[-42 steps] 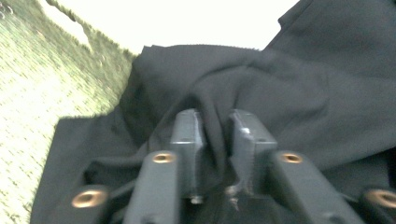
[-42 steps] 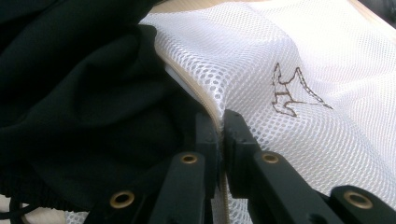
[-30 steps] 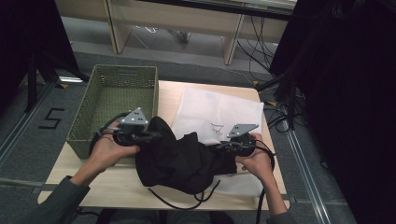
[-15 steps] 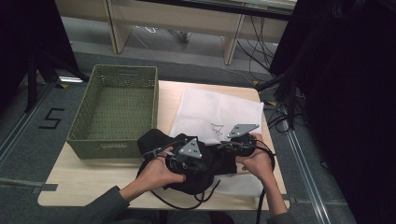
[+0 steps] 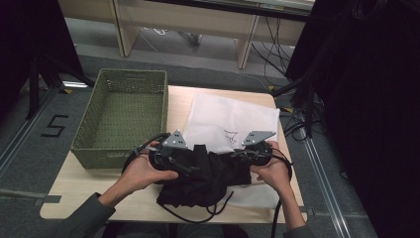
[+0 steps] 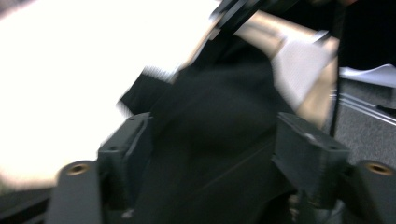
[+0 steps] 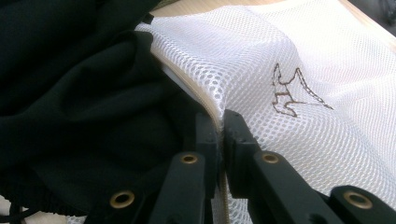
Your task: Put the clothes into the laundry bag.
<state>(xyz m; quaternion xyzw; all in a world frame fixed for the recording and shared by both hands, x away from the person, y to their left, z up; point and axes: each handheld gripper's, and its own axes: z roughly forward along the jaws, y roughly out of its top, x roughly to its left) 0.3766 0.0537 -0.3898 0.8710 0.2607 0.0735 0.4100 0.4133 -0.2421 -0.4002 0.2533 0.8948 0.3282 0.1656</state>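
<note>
Table (image 5: pixel 99 191): 1 basket (image 5: pixel 124 116), 1 mesh bag (image 5: pixel 233 119) (white), 1 black garment (image 5: pixel 208 176).

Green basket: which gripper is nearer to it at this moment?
Left. The left gripper sits just off the green basket's near right corner, jaws open over the black garment. The right gripper, shut on the white mesh bag's edge, is farther right.

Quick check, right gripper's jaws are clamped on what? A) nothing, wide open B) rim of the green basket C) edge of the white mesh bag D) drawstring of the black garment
C: in the right gripper view the right gripper has its jaws pressed together on the edge of the white mesh bag, with the black garment lying beside it.
</note>
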